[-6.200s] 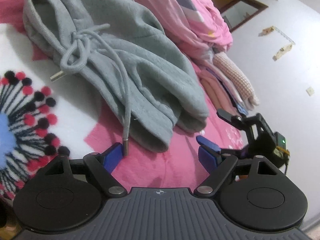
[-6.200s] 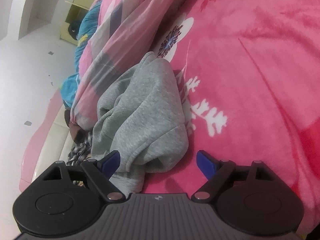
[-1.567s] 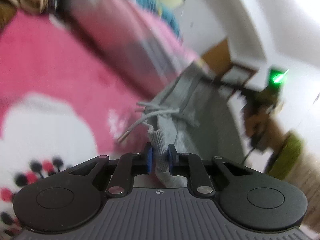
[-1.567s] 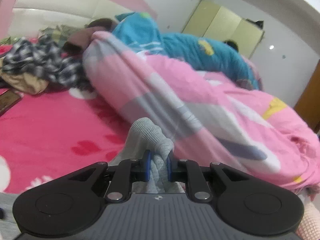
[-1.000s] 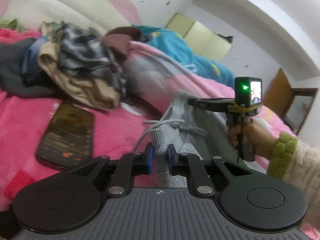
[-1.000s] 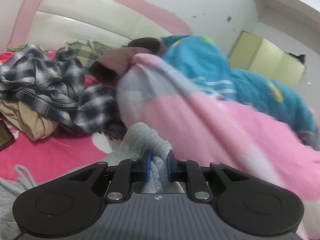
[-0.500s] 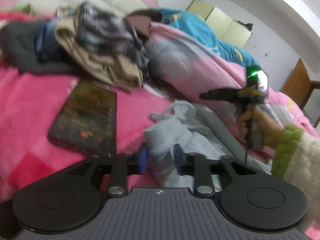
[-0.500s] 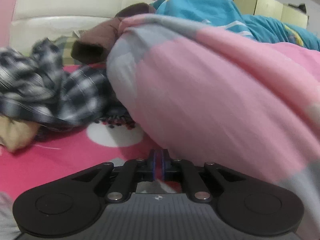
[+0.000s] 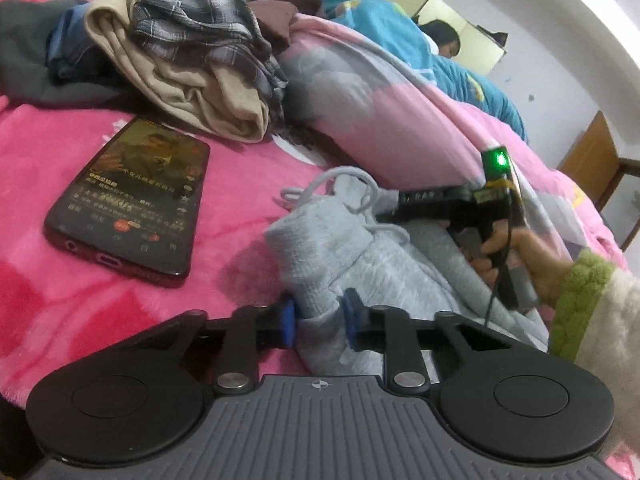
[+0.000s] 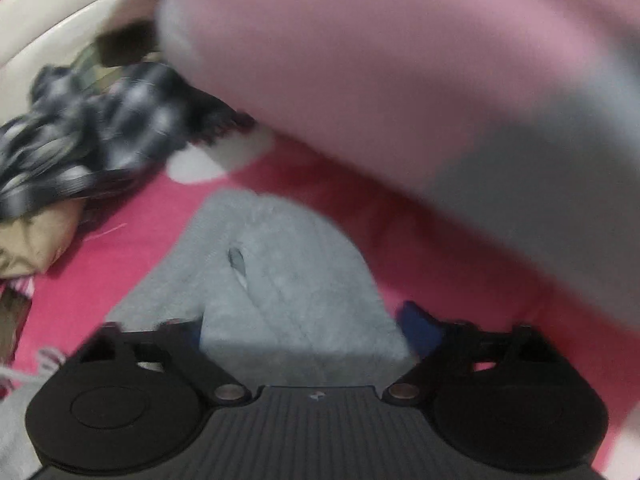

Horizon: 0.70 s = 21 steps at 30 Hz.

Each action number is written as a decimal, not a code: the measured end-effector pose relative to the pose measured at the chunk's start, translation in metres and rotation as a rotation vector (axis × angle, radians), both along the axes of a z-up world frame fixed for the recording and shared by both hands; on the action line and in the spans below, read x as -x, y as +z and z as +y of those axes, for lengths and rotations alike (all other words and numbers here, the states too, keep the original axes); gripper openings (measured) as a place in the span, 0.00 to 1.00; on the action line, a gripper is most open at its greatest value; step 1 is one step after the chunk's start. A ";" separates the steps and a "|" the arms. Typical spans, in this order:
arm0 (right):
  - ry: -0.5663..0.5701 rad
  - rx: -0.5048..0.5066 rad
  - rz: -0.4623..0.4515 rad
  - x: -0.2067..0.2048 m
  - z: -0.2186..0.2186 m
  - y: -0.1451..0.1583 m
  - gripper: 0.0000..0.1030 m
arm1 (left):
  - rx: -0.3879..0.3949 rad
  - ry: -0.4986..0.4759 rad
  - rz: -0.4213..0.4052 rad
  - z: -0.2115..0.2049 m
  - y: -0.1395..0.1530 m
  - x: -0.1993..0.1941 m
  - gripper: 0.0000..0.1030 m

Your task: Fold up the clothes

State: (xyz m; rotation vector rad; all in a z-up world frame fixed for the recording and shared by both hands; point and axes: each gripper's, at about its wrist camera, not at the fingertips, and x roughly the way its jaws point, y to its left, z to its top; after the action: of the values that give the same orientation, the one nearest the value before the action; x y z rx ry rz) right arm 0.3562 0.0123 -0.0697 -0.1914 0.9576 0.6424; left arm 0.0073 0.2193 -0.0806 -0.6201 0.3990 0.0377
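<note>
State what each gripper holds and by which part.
Left gripper: grey sweatpants, pinched at the ribbed waistband corner. Right gripper: nothing; its jaws have just opened around the cloth.

- A smartphone point(image 9: 128, 196) lies face up on the pink blanket point(image 9: 240, 184), its screen lit. Lines of small pale text, apparently Chinese characters, cross the lower half of the screen, with a row of small icons beneath; all are too small and blurred to read.
- The black handheld gripper point(image 9: 436, 200) on the right carries a short pale marking along its side, too blurred to read.
- No legible text, brand or number shows in the right wrist view.
</note>
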 end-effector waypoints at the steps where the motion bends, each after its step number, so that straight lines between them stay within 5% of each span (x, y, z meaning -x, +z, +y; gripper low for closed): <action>1: -0.004 -0.007 -0.010 0.003 -0.001 -0.002 0.66 | -0.002 0.013 -0.018 0.002 0.002 0.002 0.16; 2: 0.019 -0.016 -0.028 0.009 0.000 0.003 0.35 | -0.013 0.033 -0.042 0.005 0.006 0.005 0.11; 3: 0.043 -0.025 -0.046 0.016 0.002 0.007 0.15 | -0.023 0.053 -0.066 0.007 0.010 0.008 0.11; 7: 0.091 -0.061 -0.156 0.035 0.007 0.034 0.13 | -0.078 0.120 -0.135 0.016 0.026 0.015 0.10; 12: 0.094 -0.221 -0.207 0.027 0.008 0.061 0.13 | -0.067 0.166 -0.081 0.029 0.023 0.003 0.10; 16: 0.109 -0.223 -0.153 0.012 0.024 0.031 0.14 | -0.103 0.176 -0.033 0.024 0.017 -0.001 0.10; 19: 0.103 -0.155 -0.058 0.002 0.037 -0.017 0.27 | -0.129 0.177 -0.026 0.021 0.015 0.001 0.10; 21: 0.094 -0.197 -0.074 0.006 0.034 -0.019 0.34 | -0.139 0.179 -0.021 0.020 0.015 0.002 0.10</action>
State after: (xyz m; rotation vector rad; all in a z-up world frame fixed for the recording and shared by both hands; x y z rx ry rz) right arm 0.3507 0.0463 -0.0886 -0.0851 0.8119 0.8061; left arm 0.0049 0.2398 -0.0660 -0.5171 0.3164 0.2279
